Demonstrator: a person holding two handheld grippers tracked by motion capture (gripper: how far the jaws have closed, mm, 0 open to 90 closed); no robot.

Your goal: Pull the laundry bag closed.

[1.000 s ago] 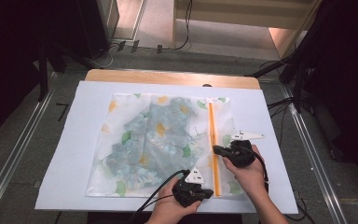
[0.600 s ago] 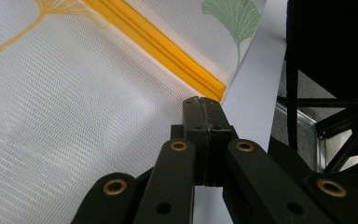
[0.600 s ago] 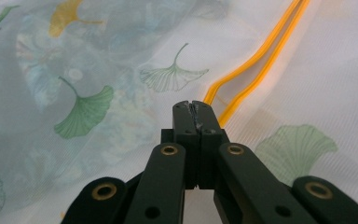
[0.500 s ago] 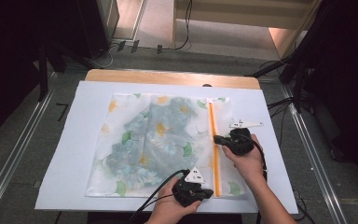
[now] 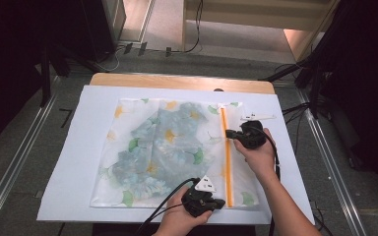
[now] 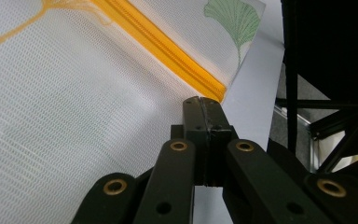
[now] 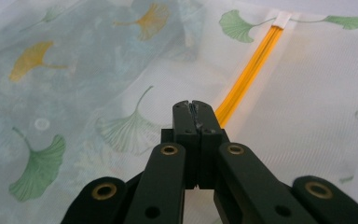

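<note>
From the high view, the mesh laundry bag (image 5: 177, 152) with its ginkgo-leaf print lies flat on the white sheet (image 5: 69, 162) that covers the counter, a folded garment (image 5: 162, 147) showing through it, and the orange zipper (image 5: 225, 152) runs down its right side. Your left claw (image 5: 220, 202) sits at the near end of that zipper and your right claw (image 5: 228, 133) about a third of the way down from the far end. In my judgement the step is running the slider along the track, so keep the left hand planted as an anchor and pull the right one straight along the orange line, not across it, or the mesh will bunch. In the left gripper view, your left claw (image 6: 200, 103) is clenched, jaws pressed flat together right at the zipper's end stop (image 6: 216, 91) by the bag's corner; whether it pinches mesh I cannot tell, so press down enough to keep that corner from sliding. In the right gripper view, your right claw (image 7: 192, 106) is likewise clenched, on the zipper (image 7: 244, 79); the slider itself is hidden behind the jaws, so I cannot say it is gripped. Keep the tips low and the track taut between both hands.
</note>
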